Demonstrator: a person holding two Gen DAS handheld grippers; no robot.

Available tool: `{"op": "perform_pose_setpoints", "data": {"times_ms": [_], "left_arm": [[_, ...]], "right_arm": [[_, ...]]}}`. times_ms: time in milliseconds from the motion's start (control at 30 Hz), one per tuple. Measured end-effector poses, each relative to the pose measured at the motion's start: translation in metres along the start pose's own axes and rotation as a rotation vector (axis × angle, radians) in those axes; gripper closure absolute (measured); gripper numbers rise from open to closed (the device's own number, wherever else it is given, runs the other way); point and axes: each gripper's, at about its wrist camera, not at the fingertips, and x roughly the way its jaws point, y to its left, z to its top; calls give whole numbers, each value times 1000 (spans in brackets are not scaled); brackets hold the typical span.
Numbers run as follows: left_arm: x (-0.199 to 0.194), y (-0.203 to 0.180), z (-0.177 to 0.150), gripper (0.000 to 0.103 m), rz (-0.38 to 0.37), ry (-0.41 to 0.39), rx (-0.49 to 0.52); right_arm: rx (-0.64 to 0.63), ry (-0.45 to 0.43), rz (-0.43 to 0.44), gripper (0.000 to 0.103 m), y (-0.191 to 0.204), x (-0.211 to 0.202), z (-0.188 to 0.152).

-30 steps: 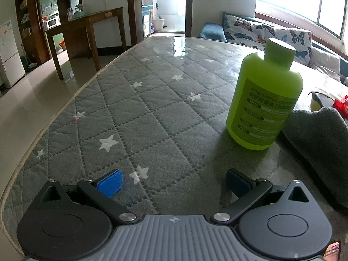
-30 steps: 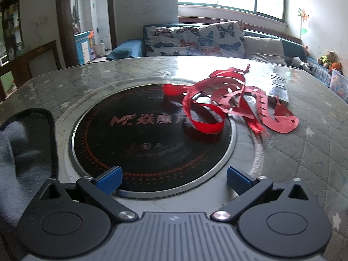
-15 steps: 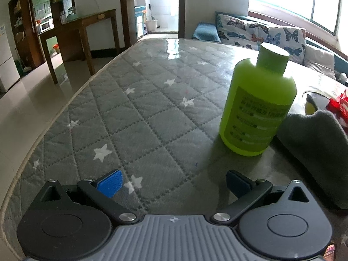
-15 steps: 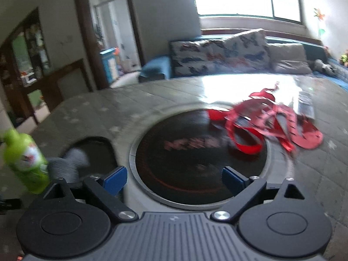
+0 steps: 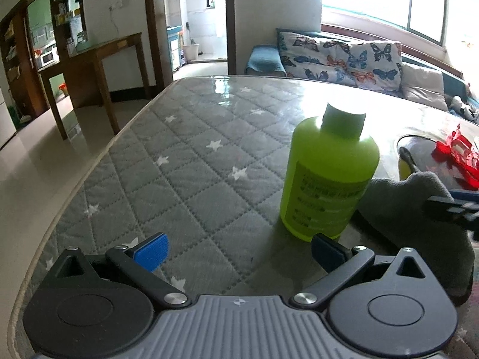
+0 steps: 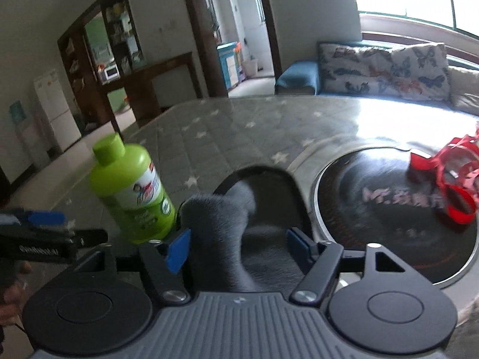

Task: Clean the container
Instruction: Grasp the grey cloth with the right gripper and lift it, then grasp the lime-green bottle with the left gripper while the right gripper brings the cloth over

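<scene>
A lime-green bottle with a green cap stands upright on the quilted star-pattern table cover. My left gripper is open just in front of it, with nothing between its fingers. A grey cloth lies bunched right of the bottle, one fold standing up. My right gripper is open, one finger on each side of that fold, and its left pad is touching the cloth. A black curved rim arches behind the cloth. I cannot tell what it belongs to.
A round black glass disc in a silver ring lies right of the cloth, with red ribbon on it. The left gripper and a hand show at the far left. The table edge drops to the floor on the left.
The right gripper swung left from the black disc to the grey cloth, and its fingers narrowed around the fold. The left gripper moved closer to the bottle.
</scene>
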Motion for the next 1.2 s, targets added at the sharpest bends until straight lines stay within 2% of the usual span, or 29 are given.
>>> {"op": "perform_pose_setpoints", "data": {"times_ms": [167, 433, 467, 567, 767, 1100, 1200], "left_arm": [[-3, -4, 6, 0, -19, -17, 23], [-5, -10, 12, 0, -47, -31, 53], [-6, -11, 12, 0, -54, -34, 59], [-7, -14, 13, 0, -62, -44, 81], [-5, -19, 16, 0, -70, -59, 124], [2, -24, 18, 0, -87, -66, 157], [4, -23, 19, 0, -101, -66, 161]], "right_arm": [[3, 40, 20, 51, 6, 12, -6], [28, 56, 33, 69, 7, 17, -16], [41, 56, 39, 76, 6, 16, -17], [84, 56, 63, 79, 3, 13, -17], [172, 37, 110, 83, -17, 10, -11], [268, -117, 281, 84, -18, -28, 29], [277, -126, 308, 84, -24, -9, 50]]}}
